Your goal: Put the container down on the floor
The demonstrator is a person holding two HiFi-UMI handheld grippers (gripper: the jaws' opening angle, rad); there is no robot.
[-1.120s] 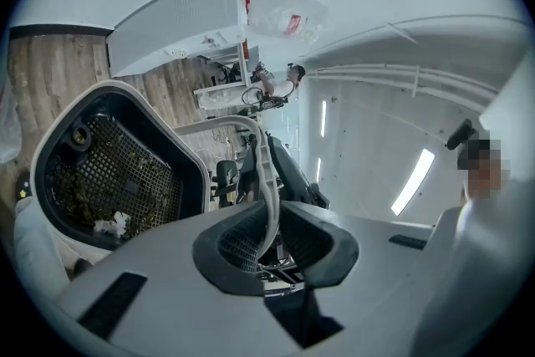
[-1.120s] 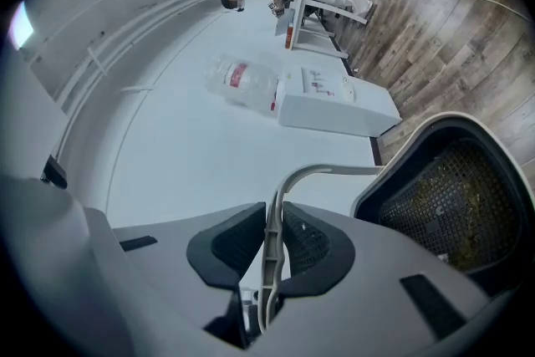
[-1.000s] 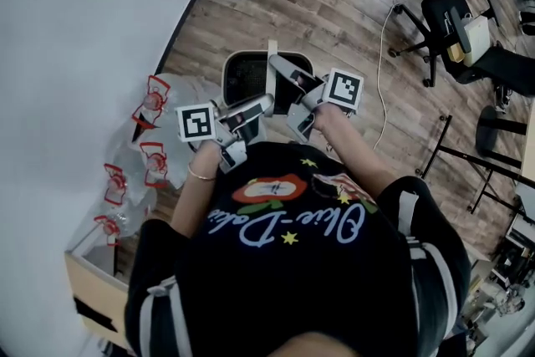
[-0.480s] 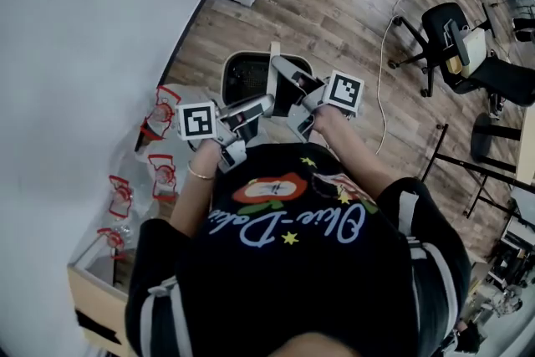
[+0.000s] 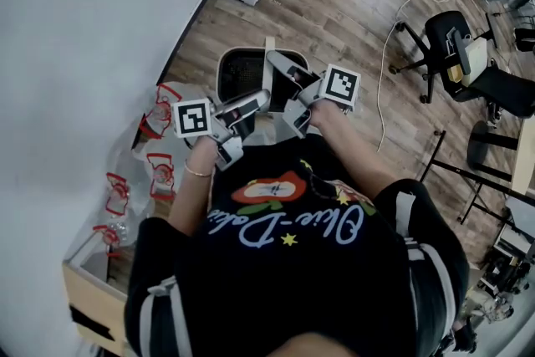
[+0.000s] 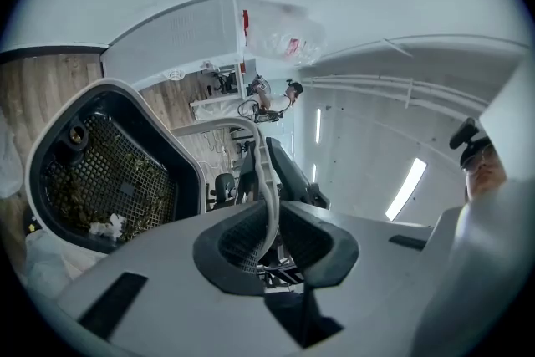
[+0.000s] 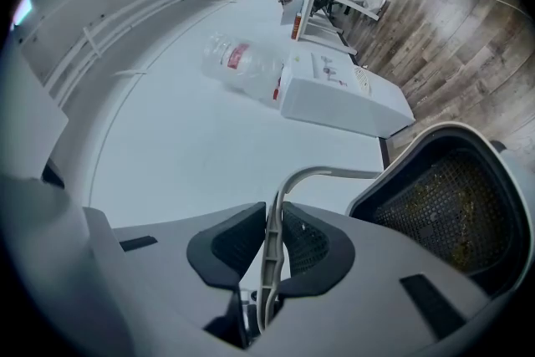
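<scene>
Pressing on the grey handle (image 6: 267,171) of the mesh container (image 5: 221,71), the left gripper (image 6: 272,242) is closed at 7 o'clock. The right gripper (image 7: 269,245) is clamped on it at 5 o'clock.

shirt (image 5: 284,263): black, white script, yellow stars | sleeves (image 5: 152,284): white stripes | wrist: thin bracelet (image 5: 199,172)

The left gripper (image 6: 267,242) and right gripper (image 7: 272,240) clamp tight.
</scene>
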